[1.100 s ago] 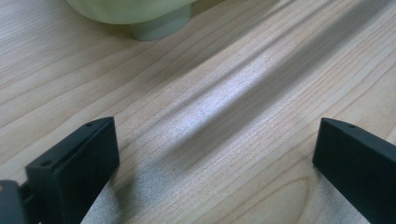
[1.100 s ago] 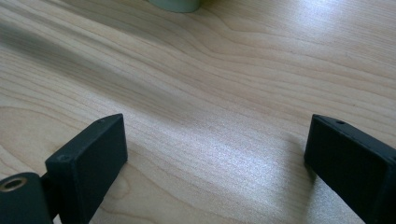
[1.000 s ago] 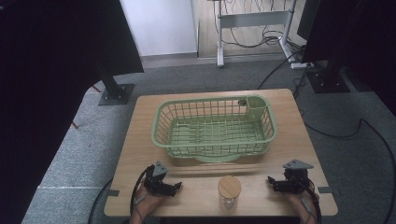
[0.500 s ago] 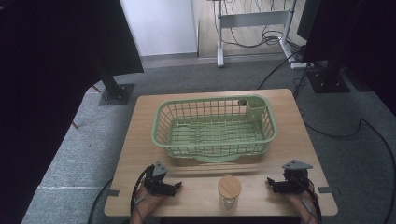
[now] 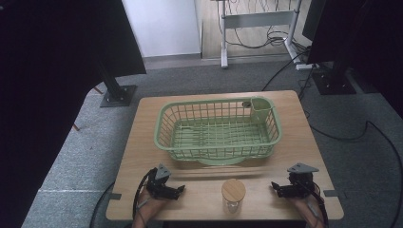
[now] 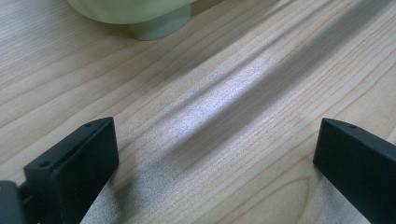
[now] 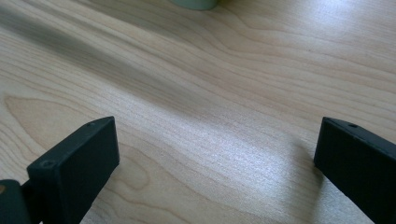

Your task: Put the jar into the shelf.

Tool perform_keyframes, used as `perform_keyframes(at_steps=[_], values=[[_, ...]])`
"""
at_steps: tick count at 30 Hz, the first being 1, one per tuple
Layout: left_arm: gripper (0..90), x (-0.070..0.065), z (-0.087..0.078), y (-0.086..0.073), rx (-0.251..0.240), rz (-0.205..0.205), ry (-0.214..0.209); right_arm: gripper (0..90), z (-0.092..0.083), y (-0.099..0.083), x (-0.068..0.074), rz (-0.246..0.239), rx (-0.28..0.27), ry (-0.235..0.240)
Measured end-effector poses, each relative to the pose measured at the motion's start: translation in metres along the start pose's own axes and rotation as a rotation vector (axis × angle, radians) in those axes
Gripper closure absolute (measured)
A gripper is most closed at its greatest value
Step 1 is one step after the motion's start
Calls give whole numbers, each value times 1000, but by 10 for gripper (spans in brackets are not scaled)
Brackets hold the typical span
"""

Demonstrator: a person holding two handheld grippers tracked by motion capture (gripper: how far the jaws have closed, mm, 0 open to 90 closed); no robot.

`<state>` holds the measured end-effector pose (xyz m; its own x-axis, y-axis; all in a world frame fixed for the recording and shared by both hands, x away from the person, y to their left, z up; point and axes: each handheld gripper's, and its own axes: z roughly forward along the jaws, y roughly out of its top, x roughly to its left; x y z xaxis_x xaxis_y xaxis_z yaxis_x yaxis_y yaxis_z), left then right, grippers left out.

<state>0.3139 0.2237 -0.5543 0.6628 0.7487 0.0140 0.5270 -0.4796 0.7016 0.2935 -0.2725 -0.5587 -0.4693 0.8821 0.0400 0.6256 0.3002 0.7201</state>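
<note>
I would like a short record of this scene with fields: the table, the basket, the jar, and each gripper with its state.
table: light wooden top
basket: green wire basket on the far half of the table, small solid cup in its far right corner; nothing else to see in it
jar: clear glass jar with wooden lid, upright near the front edge, between the two grippers, touched by neither
left gripper: open, nothing between the jaws
right gripper: open, jaws have just been opening, nothing between them

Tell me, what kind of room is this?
Probably a lab or workshop set up for recording. A small wooden table stands on grey carpet, cables trail under a desk frame, and dark stands flank the table.
</note>
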Motion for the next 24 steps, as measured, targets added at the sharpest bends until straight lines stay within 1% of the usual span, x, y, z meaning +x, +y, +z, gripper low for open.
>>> perform_keyframes(at_steps=[5, 13, 19, 24], values=[[0, 0, 0, 0, 0, 0, 0, 0, -2, 1, 1, 3, -3, 4], [0, 0, 0, 0, 0, 0, 0, 0, -7, 3, 2, -13, -19, 15], [0, 0, 0, 0, 0, 0, 0, 0, -9, 4, 4, -31, -36, 39], [0, 0, 0, 0, 0, 0, 0, 0, -12, 5, 5, -37, -44, 54]])
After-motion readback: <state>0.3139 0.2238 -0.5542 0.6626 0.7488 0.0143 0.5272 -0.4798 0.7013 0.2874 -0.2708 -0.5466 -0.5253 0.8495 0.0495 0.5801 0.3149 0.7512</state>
